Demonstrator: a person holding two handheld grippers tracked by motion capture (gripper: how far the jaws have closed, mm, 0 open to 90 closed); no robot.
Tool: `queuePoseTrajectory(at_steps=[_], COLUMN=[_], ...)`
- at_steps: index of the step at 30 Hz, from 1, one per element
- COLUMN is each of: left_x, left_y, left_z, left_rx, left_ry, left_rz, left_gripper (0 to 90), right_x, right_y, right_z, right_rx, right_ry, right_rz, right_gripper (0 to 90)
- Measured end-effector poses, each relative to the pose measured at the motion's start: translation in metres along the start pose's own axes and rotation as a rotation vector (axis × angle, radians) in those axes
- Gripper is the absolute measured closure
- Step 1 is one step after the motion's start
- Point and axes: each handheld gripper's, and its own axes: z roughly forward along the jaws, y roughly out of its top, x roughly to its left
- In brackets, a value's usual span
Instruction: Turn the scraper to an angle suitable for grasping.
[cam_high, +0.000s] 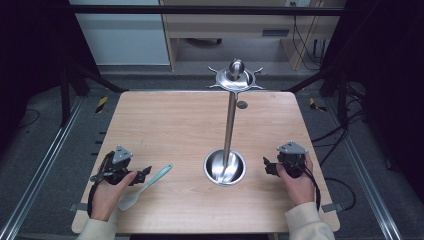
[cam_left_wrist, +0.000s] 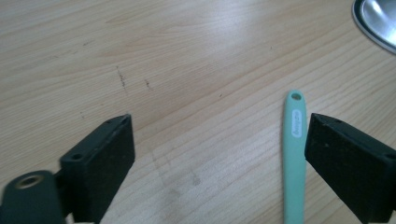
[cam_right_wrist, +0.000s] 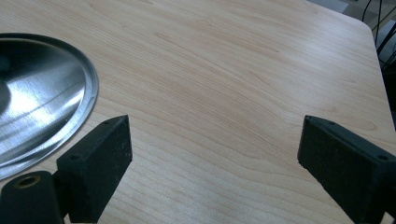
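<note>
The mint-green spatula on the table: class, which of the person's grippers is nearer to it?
Left. The left gripper sits open right beside the spatula; the right gripper is beyond the steel stand.

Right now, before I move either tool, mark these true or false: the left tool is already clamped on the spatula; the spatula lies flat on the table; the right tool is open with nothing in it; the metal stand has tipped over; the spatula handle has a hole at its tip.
1. The left tool is clamped on the mint spatula. False: its jaws stand wide open, the handle lying beside the right jaw.
2. The spatula lies flat on the table. True.
3. The right tool is open with nothing between its jaws. True.
4. The metal stand has tipped over. False: it stands upright on its round base.
5. The spatula handle has a hole at its tip. True.
</note>
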Motion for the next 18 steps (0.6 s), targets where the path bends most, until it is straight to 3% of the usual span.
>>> queuePoseTrajectory(at_steps=[3, 5, 10, 12, 15, 18], left_x=[-0.006, -0.009, -0.017, -0.024, -0.030, -0.033], left_y=[0.004, 0.007, 0.008, 0.010, 0.013, 0.016], left_z=[-0.002, -0.001, 0.001, 0.002, 0.004, 0.008], left_rx=[-0.044, -0.056, -0.024, -0.005, 0.024, 0.055], left_ry=[0.020, 0.007, -0.001, -0.025, -0.032, -0.058], left_rz=[0.036, 0.020, 0.058, 0.083, 0.122, 0.132], left_gripper=[12.9, 15.1, 34.1, 40.4, 55.2, 69.7], right_x=[-0.001, 0.000, 0.005, 0.006, 0.005, 0.005], right_y=[0.001, 0.002, 0.003, 0.003, 0.002, 0.002], right_z=[0.000, 0.003, 0.005, 0.003, 0.002, 0.003], right_rx=[-0.007, 0.005, 0.015, 0.008, 0.009, 0.012], right_ry=[0.010, 0.010, 0.016, 0.018, 0.016, 0.016], right_rz=[-0.010, -0.018, -0.033, -0.037, -0.038, -0.038], right_gripper=[10.3, 10.3, 10.3, 10.3, 10.3, 10.5])
